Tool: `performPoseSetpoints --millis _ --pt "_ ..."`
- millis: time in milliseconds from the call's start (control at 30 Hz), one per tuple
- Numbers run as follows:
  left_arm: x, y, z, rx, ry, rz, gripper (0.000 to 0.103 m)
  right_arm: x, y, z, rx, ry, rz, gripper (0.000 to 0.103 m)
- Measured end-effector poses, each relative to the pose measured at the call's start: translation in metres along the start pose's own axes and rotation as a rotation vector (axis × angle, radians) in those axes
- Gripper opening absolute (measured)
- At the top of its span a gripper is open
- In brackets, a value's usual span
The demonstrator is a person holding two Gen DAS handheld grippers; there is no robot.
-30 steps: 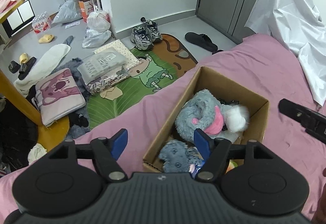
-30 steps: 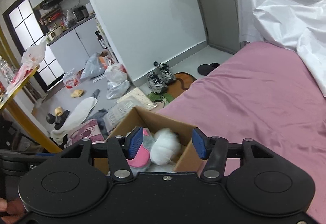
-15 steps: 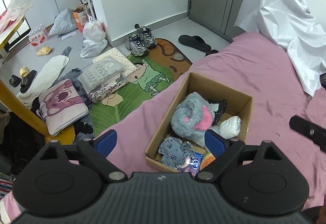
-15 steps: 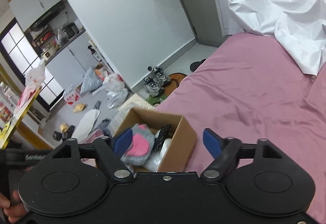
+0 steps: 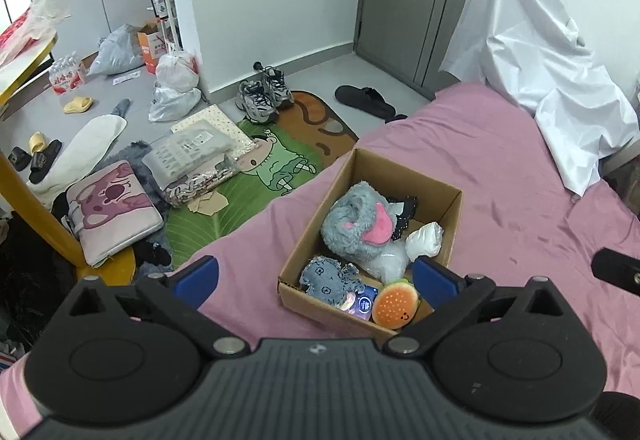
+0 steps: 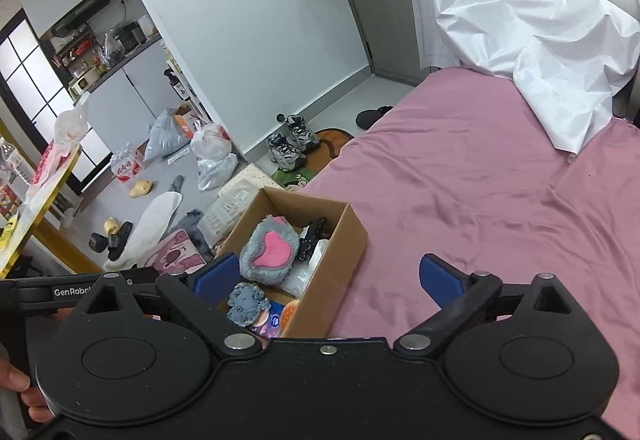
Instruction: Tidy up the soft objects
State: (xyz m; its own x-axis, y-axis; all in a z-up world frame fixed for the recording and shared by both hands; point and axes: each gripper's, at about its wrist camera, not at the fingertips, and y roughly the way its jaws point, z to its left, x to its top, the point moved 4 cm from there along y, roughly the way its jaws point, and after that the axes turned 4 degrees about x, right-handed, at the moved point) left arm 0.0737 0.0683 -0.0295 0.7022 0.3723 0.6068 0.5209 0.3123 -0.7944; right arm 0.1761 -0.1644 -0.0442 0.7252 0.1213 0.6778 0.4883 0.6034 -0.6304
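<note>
A cardboard box [image 5: 451, 224] [image 6: 347, 248] sits on the pink bed near its left edge. Inside lie a grey plush with a pink patch [image 5: 356, 224] [image 6: 270, 250], a small grey-blue plush [image 5: 332, 280] [image 6: 245, 302], a burger toy [image 5: 396, 306], a white bag [image 5: 424, 240] and a blue packet [image 5: 364, 304]. My left gripper [image 5: 314, 276] is open and empty, held above and short of the box. My right gripper [image 6: 326, 276] is open and empty, above the box's right wall.
The pink bed sheet [image 6: 460, 200] spreads to the right, with a white sheet [image 5: 540, 72] [image 6: 520, 28] draped at its far end. The floor at left holds shoes [image 5: 262, 98], bags [image 5: 174, 88], a pink cushion [image 5: 112, 212] and a green mat [image 5: 260, 176].
Both grippers have pulled back and up from the box, and both have opened wider. The burger toy and more of the box contents have come into view.
</note>
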Motion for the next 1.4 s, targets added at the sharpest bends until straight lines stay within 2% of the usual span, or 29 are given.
performPoseSetpoints --millis 167,633,967,1167,1400 --pt "-0.005 -0.008 -0.007 -0.018 0.034 -0.018 0.102 -0.011 -0.013 -0.005 -0.012 0.019 -0.011 0.102" --pt "-0.035 -0.046 -0.035 -0.091 0.12 -0.047 0.102 -0.038 -0.053 -0.012 -0.061 0.045 -0.011 0.103" --pt "-0.048 -0.068 -0.033 -0.136 0.134 -0.064 0.102 -0.059 -0.078 0.0 -0.079 0.027 -0.022 0.103" --pt "-0.053 -0.08 -0.029 -0.117 0.151 -0.104 0.102 -0.07 -0.084 0.008 -0.093 0.009 -0.002 0.103" --pt "-0.057 -0.086 -0.021 -0.128 0.144 -0.101 0.102 -0.074 -0.089 0.018 -0.092 -0.011 -0.006 0.103"
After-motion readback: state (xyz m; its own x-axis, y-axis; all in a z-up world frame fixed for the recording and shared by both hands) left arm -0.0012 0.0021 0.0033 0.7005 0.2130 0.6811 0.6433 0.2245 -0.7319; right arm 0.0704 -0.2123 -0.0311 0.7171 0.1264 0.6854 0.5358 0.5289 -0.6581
